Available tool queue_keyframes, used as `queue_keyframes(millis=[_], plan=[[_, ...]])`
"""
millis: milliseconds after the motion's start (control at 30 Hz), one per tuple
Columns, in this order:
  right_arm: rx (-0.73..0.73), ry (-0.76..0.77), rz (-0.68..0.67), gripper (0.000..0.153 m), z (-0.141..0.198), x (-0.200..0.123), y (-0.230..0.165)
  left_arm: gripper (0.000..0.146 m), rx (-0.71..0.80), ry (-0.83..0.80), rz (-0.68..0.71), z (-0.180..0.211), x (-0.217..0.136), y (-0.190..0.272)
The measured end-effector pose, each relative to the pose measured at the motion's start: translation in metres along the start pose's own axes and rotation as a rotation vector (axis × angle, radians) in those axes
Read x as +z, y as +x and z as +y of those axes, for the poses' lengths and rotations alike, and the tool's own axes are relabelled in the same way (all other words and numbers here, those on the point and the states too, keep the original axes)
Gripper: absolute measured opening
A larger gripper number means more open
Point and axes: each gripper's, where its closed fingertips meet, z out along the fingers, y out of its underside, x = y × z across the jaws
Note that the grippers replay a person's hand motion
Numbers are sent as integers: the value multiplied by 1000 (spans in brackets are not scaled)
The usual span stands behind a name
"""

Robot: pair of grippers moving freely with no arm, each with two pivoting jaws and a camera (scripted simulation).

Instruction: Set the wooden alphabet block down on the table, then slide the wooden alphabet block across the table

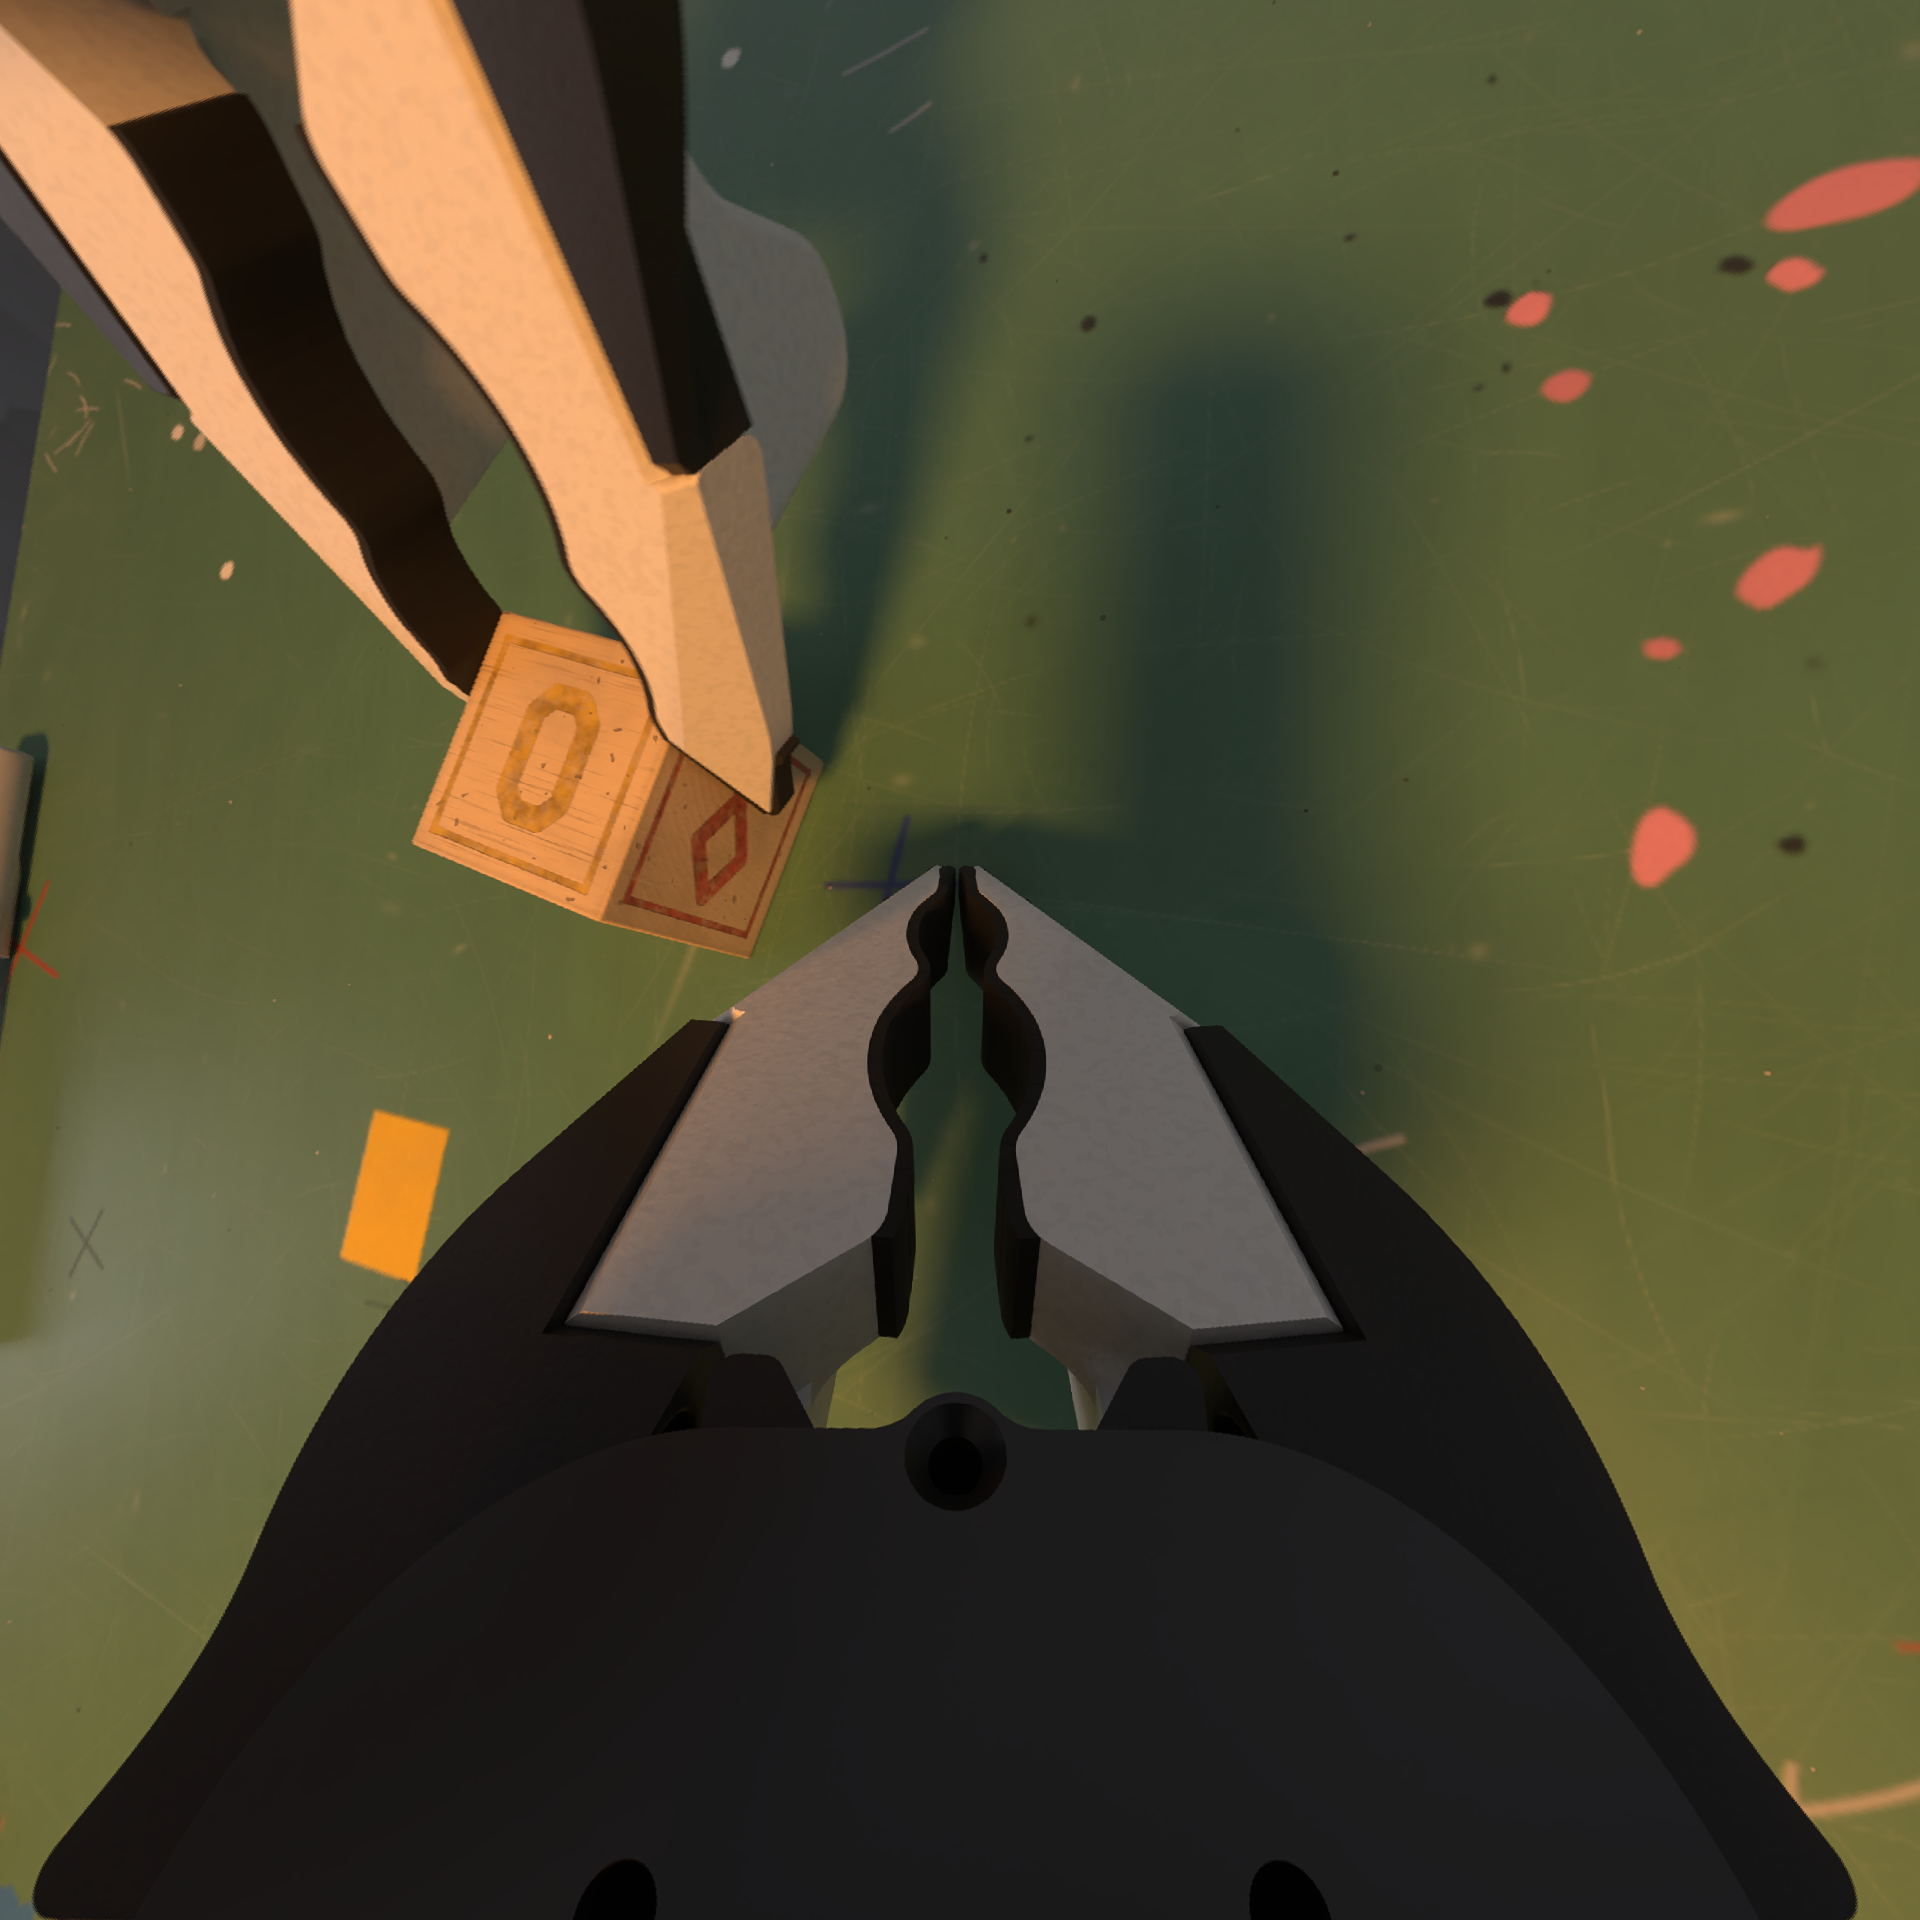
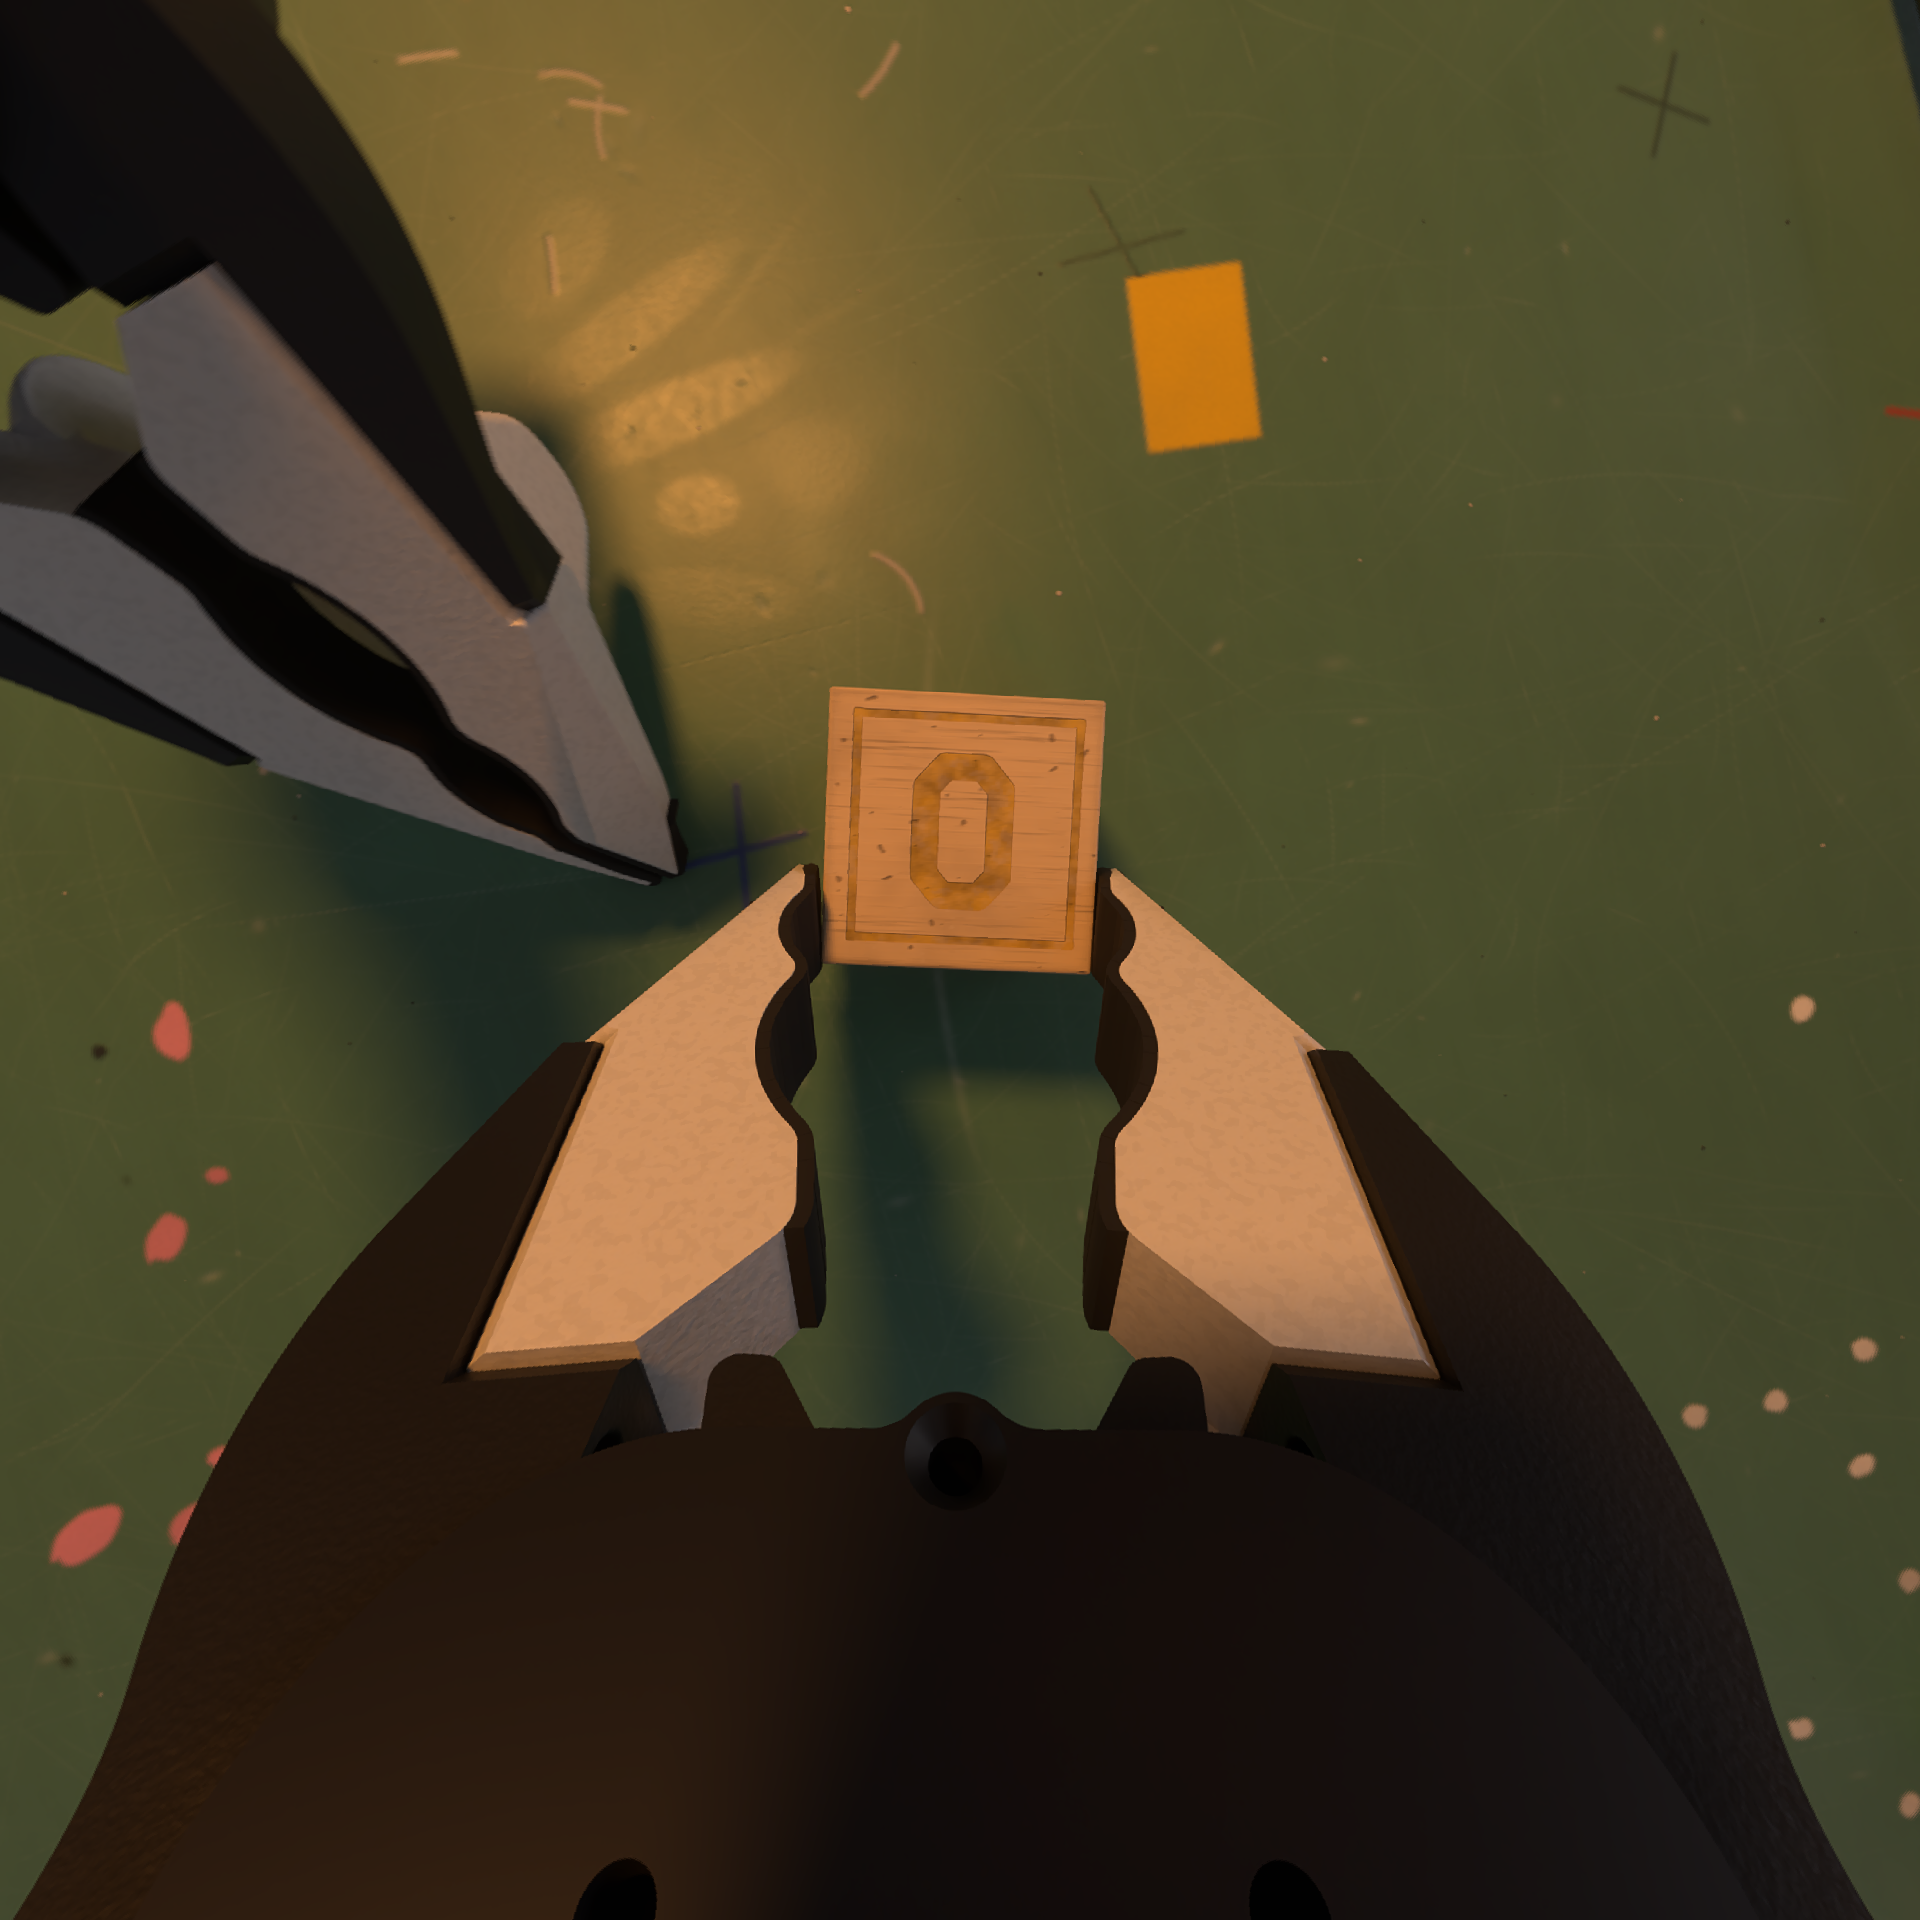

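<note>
The wooden alphabet block is a pale cube with a yellow letter on its top face and a red one on a side face. My right gripper is shut on it, one fingertip on each side face. In the left wrist view the right gripper reaches down from the upper left with the block low over the green table; I cannot tell whether the block touches it. My left gripper is shut and empty, its tips just right of the block. It also shows in the right wrist view.
An orange rectangle is marked on the table near the block and also shows in the right wrist view. Red paint spots and thin cross marks dot the scratched green surface. A grey object sits at the left edge.
</note>
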Motion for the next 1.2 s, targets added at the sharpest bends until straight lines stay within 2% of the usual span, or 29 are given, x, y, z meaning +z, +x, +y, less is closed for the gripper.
queue_keyframes(millis=[133, 233, 333, 500, 567, 667, 733, 833, 900, 1000, 1100, 1200], plan=[[42, 8, 43, 52, -9, 6, 15, 0, 6, -6, -3, 0, 0, 0], [16, 24, 17, 52, -19, 12, 7, 0, 0, -3, 2, 0, 0, 0], [-24, -29, -45, 52, -13, 9, 3, 0, -6, 0, 7, 0, 0, -1], [36, 20, 29, 52, -25, 16, 23, 0, 3, 3, 2, 0, 0, -1], [-7, 45, -1, 52, -32, 19, 9, 0, -3, 4, 6, 0, 1, -1], [-66, -28, -75, 52, -19, 13, 1, 0, -11, 5, 13, 0, 1, -1], [-28, -66, -25, 52, -12, 10, 21, 0, -9, 6, 13, 0, 1, -2], [30, 12, 33, 52, -30, 20, 34, 0, -4, 5, 7, 0, 1, -2], [-13, 53, -7, 52, -42, 26, 17, 0, -3, 5, 4, 0, 1, -2], [-94, -24, -115, 52, -28, 18, -1, 0, -2, 9, 8, -1, 1, -2], [-35, -88, -31, 52, -13, 10, 33, 0, 0, 7, 6, -1, 1, -2], [21, 4, 27, 52, -32, 21, 46, 0, 1, 8, 4, -1, 1, -2]])
